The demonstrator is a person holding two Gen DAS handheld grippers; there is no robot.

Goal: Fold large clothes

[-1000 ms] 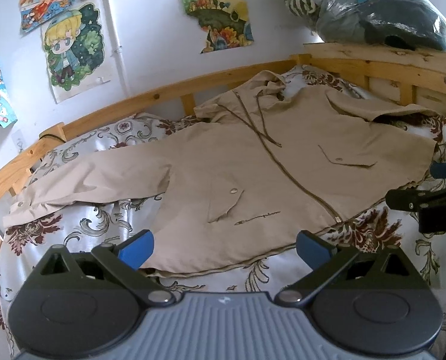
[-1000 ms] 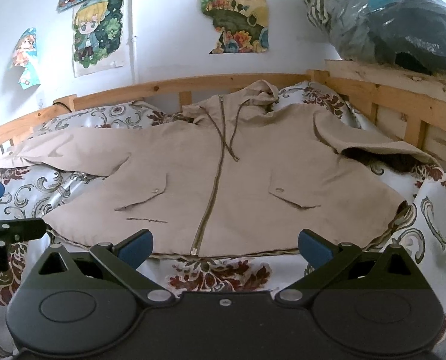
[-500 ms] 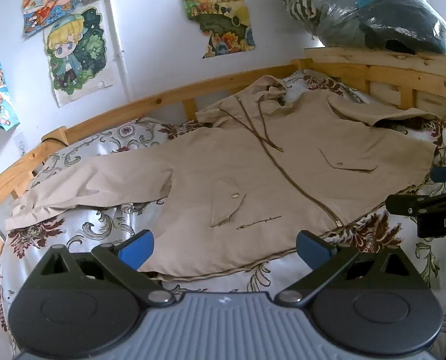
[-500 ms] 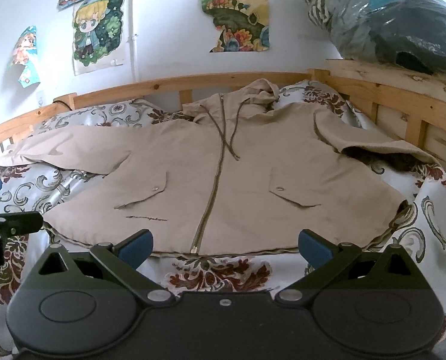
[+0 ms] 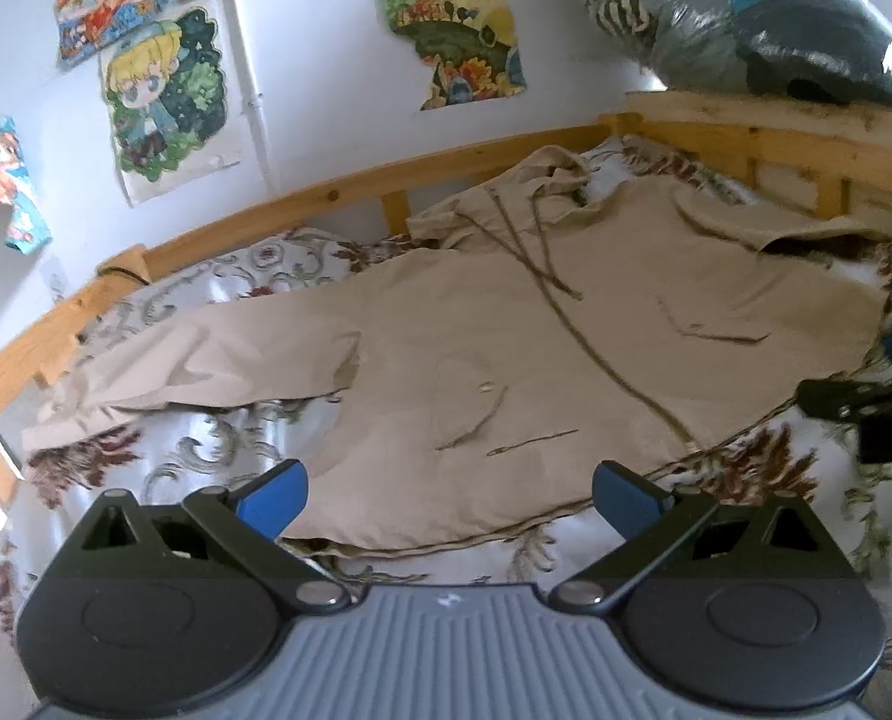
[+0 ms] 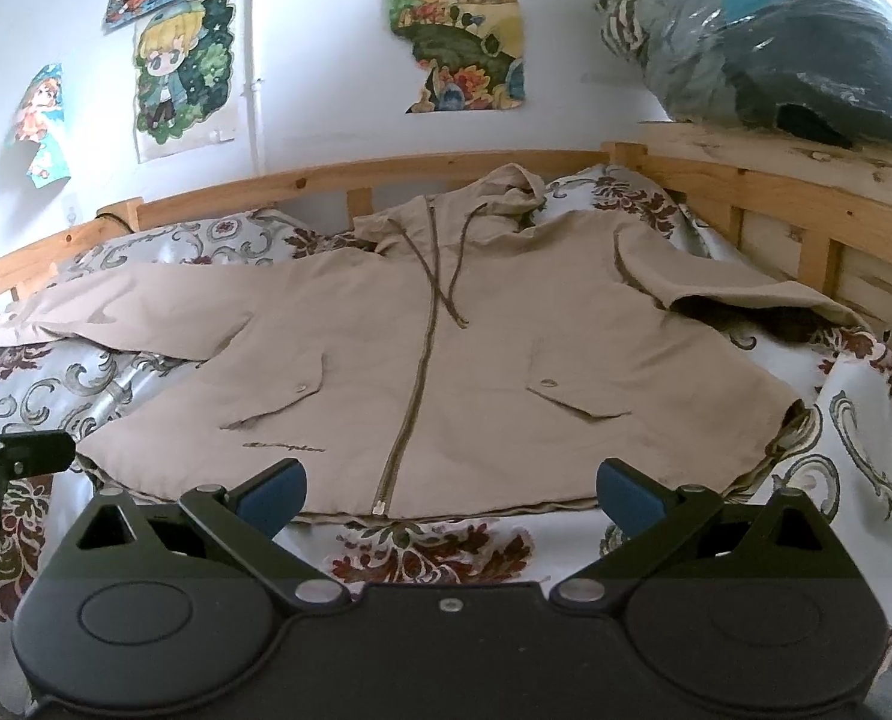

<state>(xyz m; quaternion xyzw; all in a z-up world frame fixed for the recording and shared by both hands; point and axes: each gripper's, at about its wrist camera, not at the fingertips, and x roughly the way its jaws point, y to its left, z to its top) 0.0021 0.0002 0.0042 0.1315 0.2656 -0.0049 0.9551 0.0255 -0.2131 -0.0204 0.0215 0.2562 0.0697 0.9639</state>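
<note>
A large beige hooded jacket [image 5: 506, 360] lies flat and face up on a floral bedsheet, zipped, hood toward the wall. It also shows in the right wrist view [image 6: 434, 372]. One sleeve stretches out left [image 5: 194, 366]; the other [image 6: 716, 282] is folded over at the right. My left gripper [image 5: 449, 495] is open and empty, just short of the hem's left part. My right gripper [image 6: 449, 495] is open and empty, just short of the hem near the zipper end [image 6: 380, 507]. Each gripper shows at the edge of the other's view.
A wooden bed rail [image 6: 386, 180] runs along the far side and the right side [image 6: 806, 228]. Bagged bedding [image 6: 776, 42] sits on the right rail. Posters [image 6: 176, 72] hang on the white wall. Floral sheet [image 6: 434, 546] lies between the hem and my grippers.
The left gripper has crept a little closer to the jacket's hem and tilted slightly. The right gripper has barely moved. Both stay open.
</note>
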